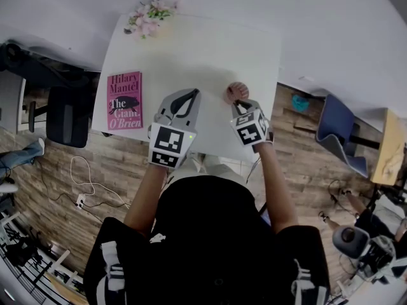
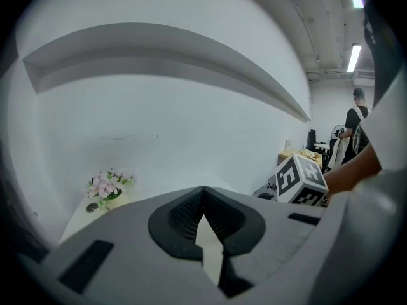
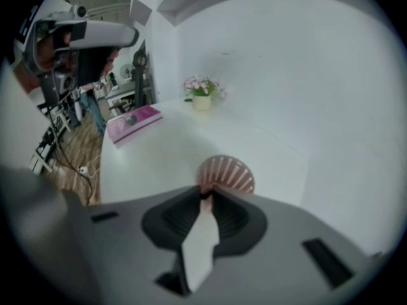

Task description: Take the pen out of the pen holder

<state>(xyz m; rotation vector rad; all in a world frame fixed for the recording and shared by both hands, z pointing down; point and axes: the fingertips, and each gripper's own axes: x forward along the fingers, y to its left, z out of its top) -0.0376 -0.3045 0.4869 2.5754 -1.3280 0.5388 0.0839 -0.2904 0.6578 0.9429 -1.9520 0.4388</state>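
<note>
A pink slatted pen holder stands near the front right edge of the white table. My right gripper points steeply down at it from the near side. In the right gripper view the holder sits just beyond the tips of that gripper, which have come together on a thin dark-and-pink pen end at the holder's near rim; the rest of the pen is hidden. My left gripper hovers to the left over the table's front edge, its tips meeting with nothing between them.
A pink book lies at the table's left edge and a small vase of flowers stands at the far corner. A black office chair stands left of the table, a blue chair to the right. Cables lie on the wooden floor.
</note>
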